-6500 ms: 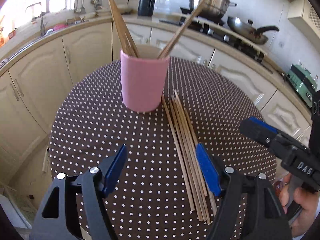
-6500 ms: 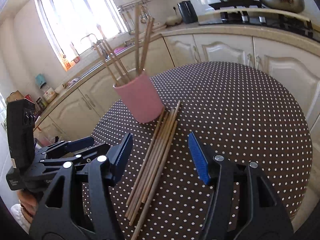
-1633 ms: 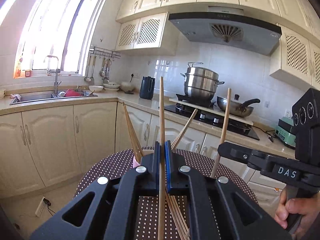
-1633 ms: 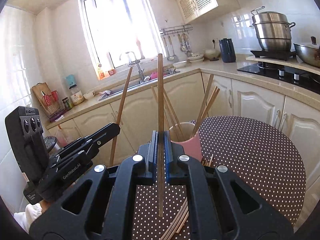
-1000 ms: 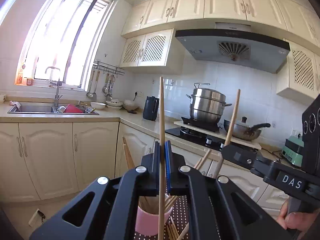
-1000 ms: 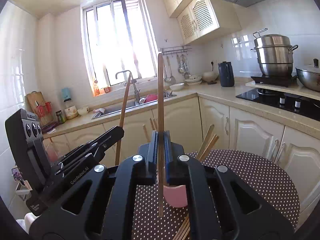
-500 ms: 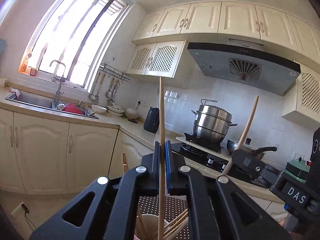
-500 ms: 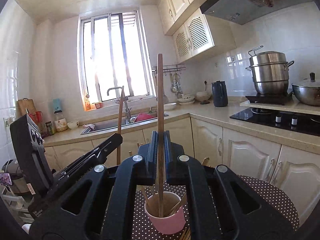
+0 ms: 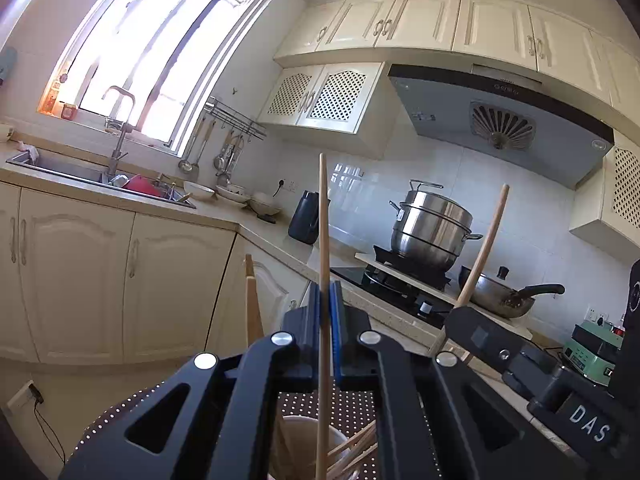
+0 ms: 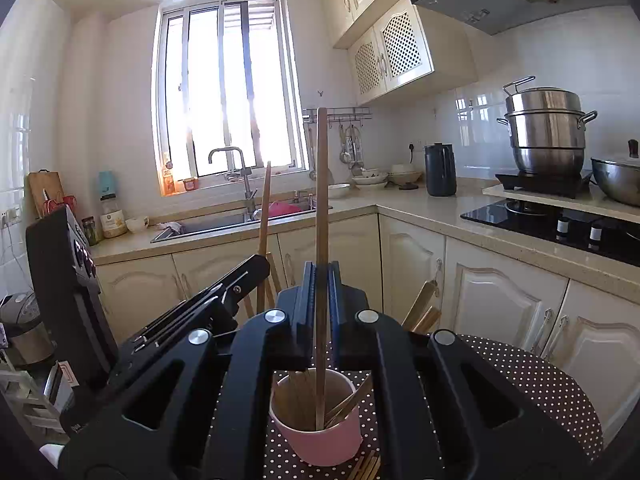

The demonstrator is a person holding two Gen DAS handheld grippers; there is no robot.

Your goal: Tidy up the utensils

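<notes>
Item one: the left gripper (image 9: 325, 320), centre of the left wrist view, jaws pressed together on a single chopstick (image 9: 323, 240) that stands upright between the blue pads, its top reaching the middle of the frame and its lower end over the mouth of the cup (image 9: 316, 424) at the bottom edge.

Item two: the right gripper (image 10: 322, 300), centre of the right wrist view, jaws likewise clamped on a second chopstick (image 10: 321, 184), upright, its lower tip inside the pink cup (image 10: 320, 440) at the bottom centre.

Item three: the cup, which we note stands on a brown table (image 10: 540, 384) with a white-dotted cloth and already holds several chopsticks leaning against its rim. More chopsticks (image 10: 368, 468) lie flat on the cloth just beside the cup's base, at the lower edge of the right wrist view.

Item four: surroundings. We record a window (image 10: 228, 92) and sink (image 10: 212, 224) in the middle left of the right wrist view, a steel pot (image 10: 548, 132) on the stove at right, and a dark kettle (image 10: 440, 170) on the counter between them.
</notes>
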